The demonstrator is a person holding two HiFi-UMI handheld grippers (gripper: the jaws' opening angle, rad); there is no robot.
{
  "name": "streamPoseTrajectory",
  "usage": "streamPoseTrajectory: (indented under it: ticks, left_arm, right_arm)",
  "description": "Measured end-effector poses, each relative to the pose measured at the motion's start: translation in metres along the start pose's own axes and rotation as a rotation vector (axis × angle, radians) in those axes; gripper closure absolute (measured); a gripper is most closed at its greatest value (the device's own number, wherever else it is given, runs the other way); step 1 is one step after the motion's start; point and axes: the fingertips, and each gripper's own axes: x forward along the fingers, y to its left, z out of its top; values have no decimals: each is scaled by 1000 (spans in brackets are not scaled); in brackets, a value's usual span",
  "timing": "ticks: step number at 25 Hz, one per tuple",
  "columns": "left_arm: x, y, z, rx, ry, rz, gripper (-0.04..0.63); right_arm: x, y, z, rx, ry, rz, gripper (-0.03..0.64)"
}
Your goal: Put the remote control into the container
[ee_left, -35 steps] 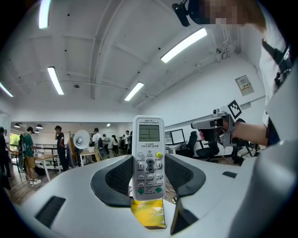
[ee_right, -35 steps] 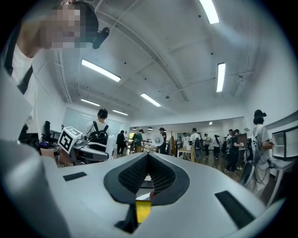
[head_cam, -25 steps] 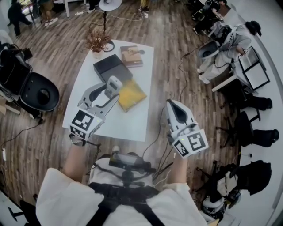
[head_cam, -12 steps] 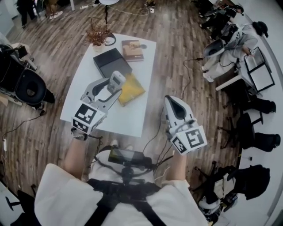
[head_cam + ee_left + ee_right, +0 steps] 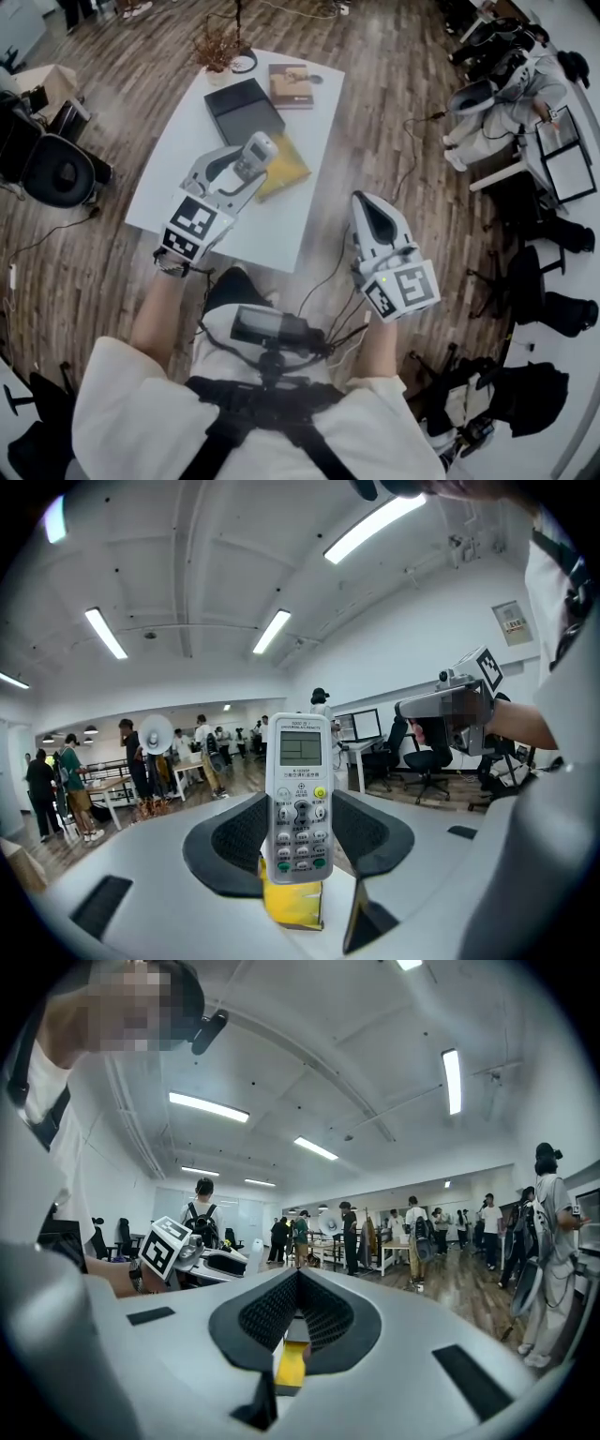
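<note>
Left gripper [image 5: 248,167] has advanced over one white table [image 5: 183,141], clamping one remote [image 5: 260,150]; right gripper [image 5: 364,202] jaws together; one black box [image 5: 242,108], wood floor [image 5: 375,112].

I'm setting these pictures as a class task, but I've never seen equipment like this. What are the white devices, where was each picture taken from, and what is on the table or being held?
There is no robot here: a person holds a two-jaw tool in each hand. The overhead picture comes from a camera on the person's head, looking down. The other two come from cameras riding on each tool, looking along its jaws. The left gripper has its jaws clamped on a white remote control, held upright. The right gripper has its jaws shut with nothing between them. On the white table lie a black box, probably the container, a yellow book, a brown book and a dried plant in a vase.
</note>
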Motion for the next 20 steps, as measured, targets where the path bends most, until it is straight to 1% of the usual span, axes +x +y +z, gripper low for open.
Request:
streamPoseTrajectory:
  ticks: [6, 10, 14, 16, 20]
  left_arm:
    - [25, 6, -17, 12, 41, -43, 365]
    - [48, 17, -34, 30, 87, -82, 365]
    - [68, 32, -50, 45, 123, -108, 365]
    - [79, 40, -60, 65, 141, -125, 365]
    - [98, 50, -73, 136, 170, -174, 365]
  right_arm:
    - [13, -8, -10, 16, 21, 8, 614]
    - [25, -14, -16, 27, 44, 5, 614]
    - [41, -23, -23, 36, 58, -21, 614]
    - [53, -28, -30, 46, 70, -38, 614]
    - [69, -37, -40, 62, 94, -63, 614]
